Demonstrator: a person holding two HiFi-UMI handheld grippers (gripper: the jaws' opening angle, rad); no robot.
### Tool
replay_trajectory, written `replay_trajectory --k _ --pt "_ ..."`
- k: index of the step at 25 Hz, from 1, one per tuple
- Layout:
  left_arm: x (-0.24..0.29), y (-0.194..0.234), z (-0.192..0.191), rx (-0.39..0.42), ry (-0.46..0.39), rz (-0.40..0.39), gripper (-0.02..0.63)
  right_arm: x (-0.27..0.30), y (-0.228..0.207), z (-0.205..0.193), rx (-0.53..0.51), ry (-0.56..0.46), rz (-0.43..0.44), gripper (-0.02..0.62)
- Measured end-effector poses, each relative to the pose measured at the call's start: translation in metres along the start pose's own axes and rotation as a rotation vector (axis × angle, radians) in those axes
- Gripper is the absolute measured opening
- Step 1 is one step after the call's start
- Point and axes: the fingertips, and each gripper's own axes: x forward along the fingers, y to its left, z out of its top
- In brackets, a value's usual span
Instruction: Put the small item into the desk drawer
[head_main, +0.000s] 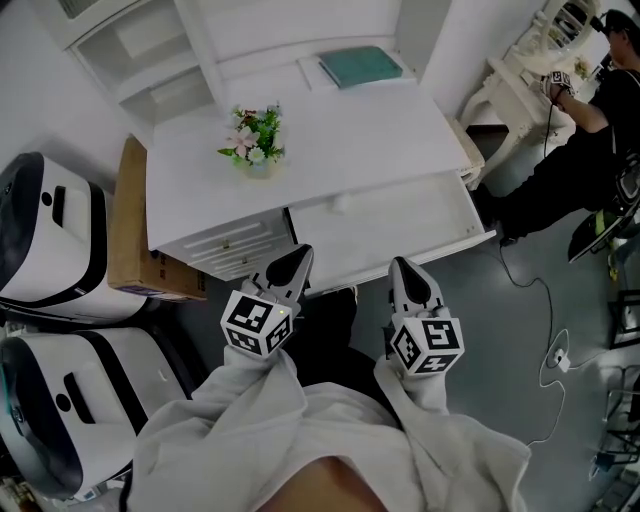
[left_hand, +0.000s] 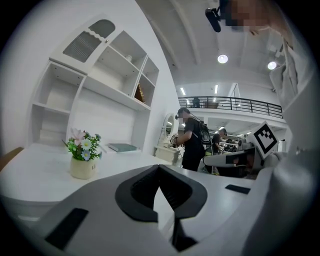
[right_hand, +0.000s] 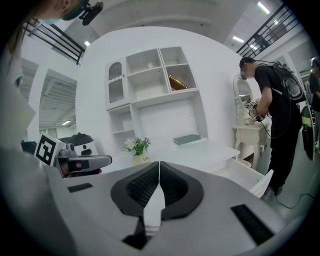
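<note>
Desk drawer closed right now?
No: in the head view the drawer stands pulled out from under the desk top, its white inside showing.

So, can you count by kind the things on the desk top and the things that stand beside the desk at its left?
Flower pot: 1
Teal book: 1
Cardboard box: 1
White machines: 2
Total: 5
</note>
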Motion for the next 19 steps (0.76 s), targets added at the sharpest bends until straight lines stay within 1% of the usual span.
replay_trajectory --k 12,19 --pt "0.002 0.008 -0.001 -0.012 0.009 0.002 0.017 0.011 0.004 -0.001 0.001 0.015 0.02 0.034" --pt "0.0 0.014 -0.005 -0.028 0.012 0.015 0.017 0.017 0.011 -0.009 -0.002 0.049 0.044 0.034"
